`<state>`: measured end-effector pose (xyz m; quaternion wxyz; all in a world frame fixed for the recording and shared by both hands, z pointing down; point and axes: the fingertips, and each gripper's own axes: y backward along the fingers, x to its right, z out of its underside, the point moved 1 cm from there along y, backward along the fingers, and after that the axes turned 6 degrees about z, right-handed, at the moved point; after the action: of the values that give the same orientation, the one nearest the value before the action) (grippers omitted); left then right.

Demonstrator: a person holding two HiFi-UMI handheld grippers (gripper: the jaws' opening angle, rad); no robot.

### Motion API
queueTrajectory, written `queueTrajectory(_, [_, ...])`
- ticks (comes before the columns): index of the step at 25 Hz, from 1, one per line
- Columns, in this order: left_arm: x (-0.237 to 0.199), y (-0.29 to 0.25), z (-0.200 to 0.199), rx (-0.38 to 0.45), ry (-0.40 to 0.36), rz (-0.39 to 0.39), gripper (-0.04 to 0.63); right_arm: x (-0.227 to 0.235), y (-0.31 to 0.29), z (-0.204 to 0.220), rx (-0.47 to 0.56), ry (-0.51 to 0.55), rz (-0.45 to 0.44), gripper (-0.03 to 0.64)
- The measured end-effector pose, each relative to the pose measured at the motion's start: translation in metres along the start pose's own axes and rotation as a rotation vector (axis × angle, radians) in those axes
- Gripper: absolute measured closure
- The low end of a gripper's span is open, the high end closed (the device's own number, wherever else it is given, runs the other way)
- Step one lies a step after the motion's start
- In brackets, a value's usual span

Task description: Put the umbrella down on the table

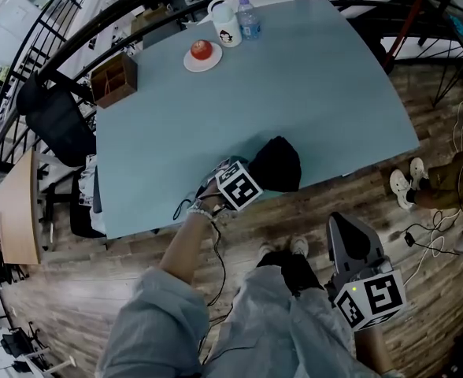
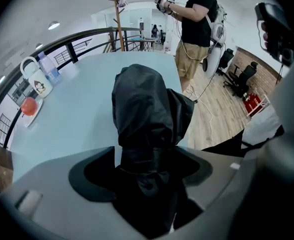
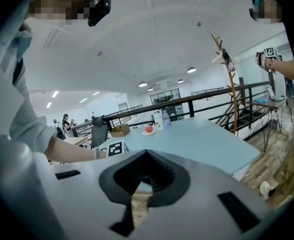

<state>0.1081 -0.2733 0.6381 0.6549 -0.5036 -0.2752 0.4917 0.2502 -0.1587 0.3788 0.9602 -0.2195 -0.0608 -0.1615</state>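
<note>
A folded black umbrella (image 1: 277, 164) lies on the light blue table (image 1: 294, 93), close to its near edge. My left gripper (image 1: 257, 176) points steeply down over the umbrella's near end. In the left gripper view the umbrella (image 2: 142, 109) stretches away from between the jaws of the left gripper (image 2: 147, 184), which stand wide around its strapped end without clearly pressing on it. My right gripper (image 1: 350, 239) hangs low over the wooden floor beside my leg, off the table. In the right gripper view the right gripper (image 3: 146, 184) holds nothing and its jaws are together.
At the table's far side stand a plate with a red apple (image 1: 202, 53), a white mug (image 1: 226, 22) and a water bottle (image 1: 249, 18). A cardboard box (image 1: 115, 79) sits at the left edge, by a black chair (image 1: 54, 120). Another person (image 2: 197, 24) stands right of the table.
</note>
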Motion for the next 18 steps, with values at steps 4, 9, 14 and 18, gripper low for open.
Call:
queueTrajectory(4, [0.001,0.010,-0.002,0.062,0.052,0.024,0.267,-0.004,-0.002,-0.001,-0.001,0.009,-0.011,0.618])
queueTrajectory(9, [-0.004,0.037,-0.016,0.180,0.098,0.007,0.267,-0.008,-0.007,-0.003,-0.002,0.021,-0.022,0.618])
queueTrajectory(14, [-0.006,0.059,-0.019,0.244,0.100,-0.058,0.267,-0.016,-0.013,-0.010,0.016,0.040,-0.053,0.618])
queueTrajectory(18, [0.003,0.079,-0.021,0.306,0.105,-0.070,0.273,-0.025,-0.015,-0.015,0.031,0.055,-0.075,0.618])
